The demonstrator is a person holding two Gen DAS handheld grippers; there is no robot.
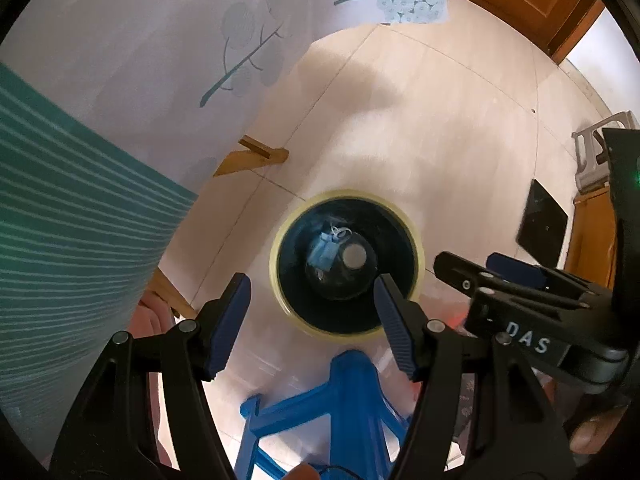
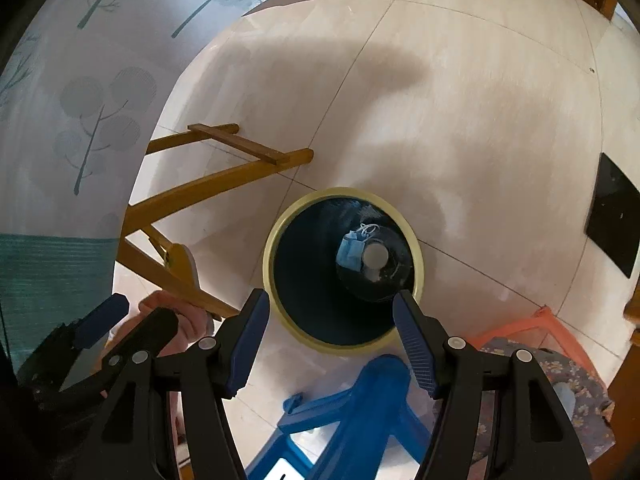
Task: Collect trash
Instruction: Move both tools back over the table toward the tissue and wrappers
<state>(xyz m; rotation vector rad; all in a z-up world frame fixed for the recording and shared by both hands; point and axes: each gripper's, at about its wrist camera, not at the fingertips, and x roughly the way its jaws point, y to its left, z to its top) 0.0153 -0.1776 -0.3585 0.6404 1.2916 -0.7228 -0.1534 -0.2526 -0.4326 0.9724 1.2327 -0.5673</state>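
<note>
A round bin with a pale yellow rim (image 1: 276, 264) (image 2: 267, 264) and a black liner stands on the tiled floor. At its bottom lie a crumpled blue face mask (image 1: 322, 254) (image 2: 349, 254) and a white disc (image 1: 355, 257) (image 2: 375, 256). My left gripper (image 1: 312, 280) (image 2: 136, 312) hangs over the bin pointing down, open, with nothing between its blue pads. My right gripper (image 2: 331, 296) (image 1: 476, 264) hovers beside it over the bin's near edge, also open and holding nothing.
A blue plastic stool (image 1: 344, 400) (image 2: 360, 400) stands just in front of the bin, an orange stool (image 2: 520, 328) with floral cloth to its right. Wooden frame legs (image 2: 224, 176) and a tree-print cloth (image 1: 120, 60) lie left. A black panel (image 2: 612, 216) sits right.
</note>
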